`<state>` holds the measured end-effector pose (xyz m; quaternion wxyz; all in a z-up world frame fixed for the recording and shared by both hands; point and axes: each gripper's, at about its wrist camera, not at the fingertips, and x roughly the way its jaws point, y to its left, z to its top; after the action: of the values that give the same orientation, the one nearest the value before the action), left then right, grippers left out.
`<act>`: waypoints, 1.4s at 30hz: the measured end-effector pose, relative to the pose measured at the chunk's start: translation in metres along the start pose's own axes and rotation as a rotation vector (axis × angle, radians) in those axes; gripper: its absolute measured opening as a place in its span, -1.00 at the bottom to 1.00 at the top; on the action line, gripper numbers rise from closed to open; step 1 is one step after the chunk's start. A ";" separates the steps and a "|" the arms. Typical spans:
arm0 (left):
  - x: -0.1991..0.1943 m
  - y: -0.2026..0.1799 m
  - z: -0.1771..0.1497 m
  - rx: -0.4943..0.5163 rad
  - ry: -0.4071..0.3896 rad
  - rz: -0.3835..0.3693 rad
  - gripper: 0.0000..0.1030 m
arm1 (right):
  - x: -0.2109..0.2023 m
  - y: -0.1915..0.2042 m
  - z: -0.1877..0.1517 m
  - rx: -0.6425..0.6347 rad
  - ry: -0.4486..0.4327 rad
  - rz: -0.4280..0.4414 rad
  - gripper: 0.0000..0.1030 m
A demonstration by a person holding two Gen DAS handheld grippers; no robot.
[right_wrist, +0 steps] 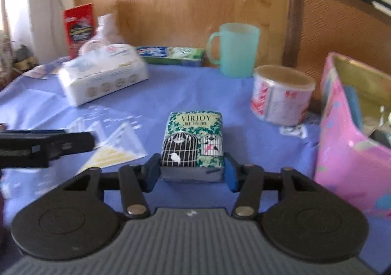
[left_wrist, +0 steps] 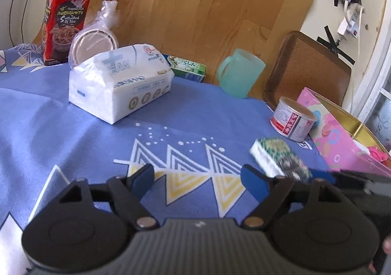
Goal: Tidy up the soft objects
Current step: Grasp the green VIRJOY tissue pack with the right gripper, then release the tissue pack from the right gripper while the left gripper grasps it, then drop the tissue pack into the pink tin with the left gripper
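A small tissue pack [right_wrist: 193, 139], printed with birdcages and the word VIRJOY, is gripped between the blue pads [right_wrist: 231, 174] of the right gripper [right_wrist: 192, 175], whose fingers are closed against its two sides near the pack's near end. In the left wrist view the same pack [left_wrist: 279, 158] is seen at about three o'clock, blurred and lifted off the blue tablecloth [left_wrist: 73, 133]. The left gripper [left_wrist: 198, 178] is held wide apart above the cloth's triangle pattern, and nothing is caught between its fingers. A large white tissue pack [left_wrist: 117, 84] is found at eleven o'clock in the left wrist view, lying flat on the cloth. Behind it, a red snack bag [left_wrist: 64, 23] is stood upright, with a bagged stack of plates [left_wrist: 94, 40] just beside it (the wrapping is clear plastic, knotted at the top). A green box [left_wrist: 188, 68] is laid along the table's far edge, and a teal mug [left_wrist: 240, 73] is seen at one o'clock. A tin can [left_wrist: 292, 119] is set at two o'clock, touching or nearly touching the pink box [left_wrist: 334, 135], whose open top shows a gold lining and some things inside that cannot be made out.
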<state>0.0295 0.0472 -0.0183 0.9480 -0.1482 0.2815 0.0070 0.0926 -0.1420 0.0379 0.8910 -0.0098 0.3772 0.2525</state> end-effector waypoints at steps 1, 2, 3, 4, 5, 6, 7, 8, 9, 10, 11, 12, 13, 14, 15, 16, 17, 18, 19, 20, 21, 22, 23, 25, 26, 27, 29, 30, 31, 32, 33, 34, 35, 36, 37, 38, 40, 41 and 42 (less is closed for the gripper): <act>0.000 -0.001 0.000 0.005 0.000 0.005 0.57 | -0.006 0.004 -0.003 -0.009 0.004 0.014 0.08; 0.000 -0.003 -0.001 0.010 0.001 0.008 0.58 | -0.012 0.008 -0.007 -0.023 0.002 0.017 0.08; 0.000 -0.003 -0.001 0.013 0.002 0.009 0.59 | -0.021 0.013 -0.013 -0.040 -0.005 0.017 0.08; 0.001 -0.002 0.000 0.014 0.003 0.005 0.61 | -0.030 0.017 -0.019 -0.052 -0.010 0.020 0.09; 0.000 -0.002 0.000 0.011 0.003 0.001 0.62 | -0.036 0.018 -0.024 -0.055 -0.011 0.024 0.09; 0.000 -0.001 0.000 0.005 0.004 -0.005 0.63 | -0.043 0.019 -0.031 -0.051 -0.009 0.027 0.11; -0.001 0.000 0.001 -0.004 0.005 -0.012 0.64 | -0.048 0.019 -0.036 -0.049 -0.010 0.026 0.13; -0.002 0.002 0.001 -0.020 0.009 -0.023 0.64 | -0.051 0.021 -0.039 -0.053 -0.015 0.025 0.16; -0.004 0.004 0.002 -0.042 0.018 -0.044 0.64 | -0.052 0.021 -0.042 -0.063 -0.016 0.025 0.21; -0.007 0.005 0.003 -0.060 0.027 -0.062 0.57 | -0.053 0.021 -0.044 -0.074 -0.019 0.026 0.21; -0.010 0.005 0.003 -0.078 0.035 -0.080 0.47 | -0.054 0.022 -0.045 -0.084 -0.021 0.026 0.21; -0.014 0.003 0.003 -0.090 0.045 -0.104 0.41 | -0.054 0.021 -0.046 -0.087 -0.023 0.027 0.23; -0.017 -0.002 0.002 -0.085 0.057 -0.129 0.32 | -0.054 0.021 -0.045 -0.086 -0.023 0.032 0.27; -0.020 -0.008 0.001 -0.069 0.068 -0.142 0.29 | -0.053 0.021 -0.044 -0.080 -0.023 0.039 0.30; -0.021 -0.017 -0.001 -0.043 0.078 -0.147 0.29 | -0.053 0.020 -0.044 -0.074 -0.024 0.048 0.37; -0.022 -0.026 -0.003 -0.019 0.089 -0.156 0.29 | -0.053 0.020 -0.044 -0.071 -0.026 0.060 0.41; -0.020 -0.036 -0.006 0.005 0.109 -0.175 0.29 | -0.052 0.021 -0.046 -0.071 -0.028 0.065 0.41; -0.016 -0.045 -0.009 0.024 0.133 -0.192 0.27 | -0.053 0.023 -0.047 -0.074 -0.030 0.066 0.41; -0.009 -0.053 -0.012 0.043 0.165 -0.211 0.07 | -0.053 0.022 -0.049 -0.077 -0.034 0.071 0.33; -0.003 -0.058 -0.014 0.052 0.198 -0.223 -0.08 | -0.055 0.022 -0.050 -0.080 -0.038 0.082 0.15; -0.001 -0.064 -0.016 0.064 0.188 -0.227 -0.11 | -0.057 0.023 -0.051 -0.085 -0.042 0.091 0.08; 0.000 -0.070 -0.017 0.079 0.197 -0.237 -0.24 | -0.058 0.022 -0.052 -0.092 -0.047 0.096 0.06; 0.000 -0.076 -0.015 0.088 0.199 -0.240 -0.24 | -0.061 0.020 -0.054 -0.087 -0.056 0.101 0.06; -0.002 -0.090 -0.007 0.111 0.186 -0.258 -0.24 | -0.069 0.014 -0.055 -0.072 -0.093 0.081 0.05; -0.003 -0.099 -0.001 0.127 0.174 -0.273 -0.24 | -0.074 0.012 -0.055 -0.069 -0.120 0.066 0.05; -0.004 -0.108 0.004 0.144 0.161 -0.286 -0.25 | -0.080 0.007 -0.054 -0.064 -0.151 0.050 0.05; -0.005 -0.133 0.013 0.190 0.133 -0.312 -0.28 | -0.092 -0.007 -0.049 -0.037 -0.212 0.018 0.05; -0.004 -0.147 0.019 0.218 0.119 -0.324 -0.28 | -0.098 -0.016 -0.046 -0.016 -0.240 0.000 0.05; -0.002 -0.162 0.024 0.247 0.107 -0.336 -0.28 | -0.103 -0.025 -0.043 0.001 -0.263 -0.018 0.06; 0.001 -0.177 0.028 0.275 0.097 -0.346 -0.28 | -0.108 -0.035 -0.040 0.016 -0.286 -0.040 0.06; 0.006 -0.194 0.033 0.305 0.086 -0.361 -0.28 | -0.112 -0.044 -0.037 0.025 -0.306 -0.063 0.06; 0.011 -0.207 0.036 0.326 0.083 -0.375 -0.27 | -0.116 -0.055 -0.034 0.035 -0.324 -0.089 0.06; 0.020 -0.221 0.039 0.342 0.086 -0.387 -0.26 | -0.118 -0.066 -0.031 0.047 -0.336 -0.114 0.06; 0.031 -0.235 0.044 0.355 0.094 -0.396 -0.25 | -0.119 -0.078 -0.028 0.064 -0.343 -0.137 0.06; 0.040 -0.247 0.048 0.364 0.099 -0.393 -0.13 | -0.118 -0.091 -0.024 0.087 -0.347 -0.155 0.07; 0.051 -0.258 0.049 0.380 0.098 -0.371 0.08 | -0.115 -0.104 -0.020 0.113 -0.349 -0.172 0.08; 0.070 -0.278 0.051 0.426 0.061 -0.273 0.27 | -0.100 -0.128 -0.010 0.150 -0.345 -0.236 0.13; 0.079 -0.284 0.051 0.438 0.052 -0.223 0.26 | -0.090 -0.139 -0.005 0.171 -0.339 -0.286 0.16; 0.084 -0.286 0.051 0.437 0.059 -0.198 0.26 | -0.079 -0.150 -0.001 0.188 -0.325 -0.324 0.25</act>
<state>0.1551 -0.2174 0.0565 0.9450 0.0335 0.2879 -0.1515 0.1146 -0.3077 0.0647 0.9657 0.0536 0.2445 0.0685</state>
